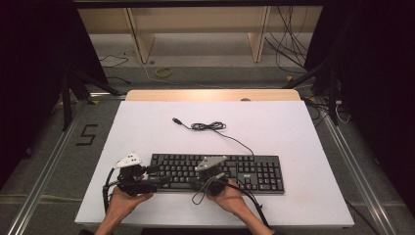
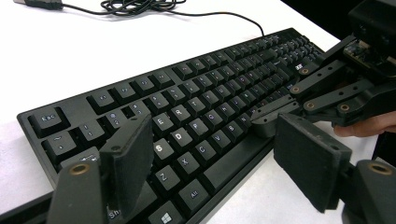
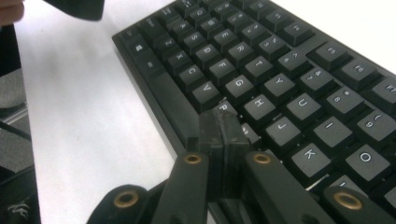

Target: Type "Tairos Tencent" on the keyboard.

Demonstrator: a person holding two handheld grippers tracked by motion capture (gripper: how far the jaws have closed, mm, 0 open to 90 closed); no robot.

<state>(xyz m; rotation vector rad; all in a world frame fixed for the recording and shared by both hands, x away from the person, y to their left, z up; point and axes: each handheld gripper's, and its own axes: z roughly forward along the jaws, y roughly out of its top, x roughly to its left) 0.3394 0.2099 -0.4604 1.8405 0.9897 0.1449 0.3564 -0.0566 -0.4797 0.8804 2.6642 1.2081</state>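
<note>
Two grippers: both sit at the near edge of the keyboard [image 1: 215, 172], one in each hand, on the white table [image 1: 147, 132]

Keyboard place: it lies across the near half of the table, well short of the far edge; its coiled cable [image 1: 208, 126] trails off behind it toward the far side

Long axis: runs left to right across the person's front; the key rows follow that axis, so the grippers meet it from its long near side

Right gripper [image 3: 223, 135]: jaws pressed together, nothing between the pads; the joined tip points down at the bottom letter row just beyond the space bar [image 3: 170, 100]; the left gripper view shows that tip [image 2: 273, 116] resting at the same spot, though whether it presses a key or only touches it I cannot tell

Left gripper [image 2: 210, 158]: jaws spread wide, pads apart and gripping nothing; it hovers over the left end of the keyboard, the letter keys showing through the gap

Nearer hand: the right, by my reading; its tip is already at the keys, while the left hangs above them

Turning relation: the keys lie straight ahead of and below the right tip; a press probably calls for a short push down along the jaws, not a move sideways

Risk: the closed tip looks about as wide as one key, so it may catch a neighbouring key
</note>
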